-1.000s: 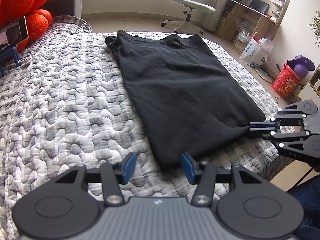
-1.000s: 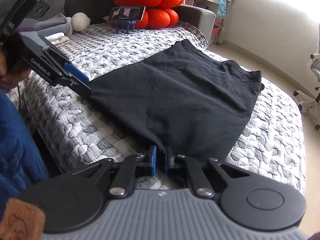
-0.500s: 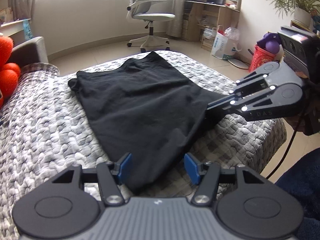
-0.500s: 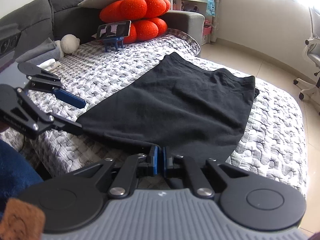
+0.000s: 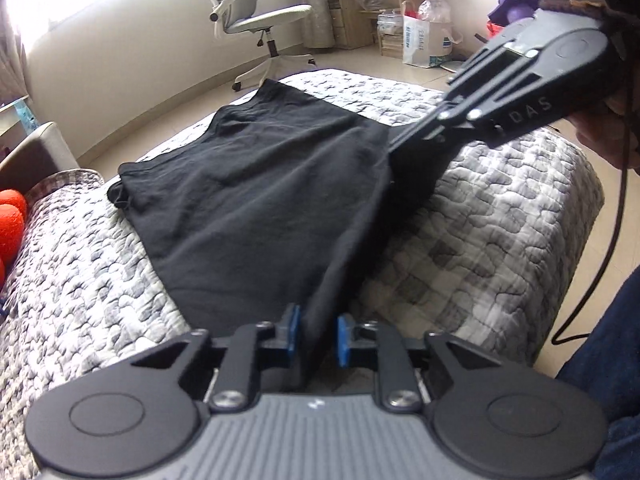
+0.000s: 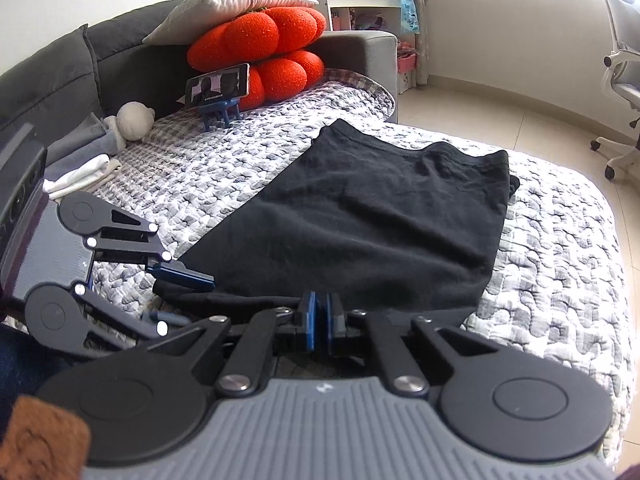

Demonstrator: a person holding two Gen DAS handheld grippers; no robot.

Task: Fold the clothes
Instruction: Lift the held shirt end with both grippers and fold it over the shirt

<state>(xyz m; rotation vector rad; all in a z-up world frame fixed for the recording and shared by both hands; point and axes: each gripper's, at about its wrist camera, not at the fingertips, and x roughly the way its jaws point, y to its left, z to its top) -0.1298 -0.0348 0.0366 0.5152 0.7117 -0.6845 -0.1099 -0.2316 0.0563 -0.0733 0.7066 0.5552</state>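
Black fabric, a folded garment (image 5: 256, 200), lay flat on the quilted bed (image 5: 500, 220). At the garment's near-left corner, the left gripper (image 5: 316, 336) was closing, fabric between its blue pads (image 5: 294, 330). At the near-right corner, the right gripper (image 6: 318, 318) was clamped tight on the hem, lifting it slightly.

Black garment (image 6: 372, 236) on a grey-and-white mottled quilt (image 6: 560, 280), black claws with blue pads (image 6: 308, 322), orange-red cushions (image 6: 260, 52), dark grey sofa (image 6: 60, 68), white chair (image 5: 260, 12).
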